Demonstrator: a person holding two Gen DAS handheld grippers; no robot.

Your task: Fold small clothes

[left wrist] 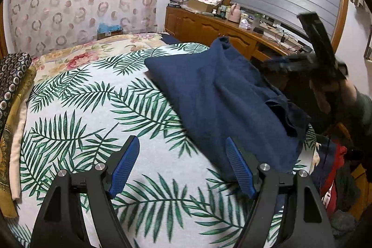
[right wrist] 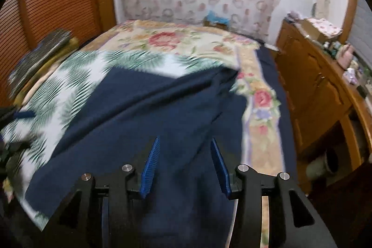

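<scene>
A navy blue garment (left wrist: 220, 97) lies rumpled on the palm-leaf sheet (left wrist: 93, 120) of a bed, with a raised fold running down its middle. My left gripper (left wrist: 181, 141) hovers open over the sheet at the garment's near edge, its right blue pad (left wrist: 239, 169) just over the cloth and nothing between the pads. In the right wrist view, which is motion-blurred, my right gripper (right wrist: 185, 140) stands open above the navy garment (right wrist: 139, 108), with cloth showing below the gap and not pinched. A person's hand (left wrist: 324, 97) holds a blurred black frame at the right.
A floral blanket (right wrist: 174, 41) covers the far end of the bed. A wooden cabinet (right wrist: 313, 85) crowded with small items runs along the right. Folded patterned fabrics (left wrist: 11, 85) are stacked at the left edge. A heap of clothes (left wrist: 337, 166) lies beyond the bed's right side.
</scene>
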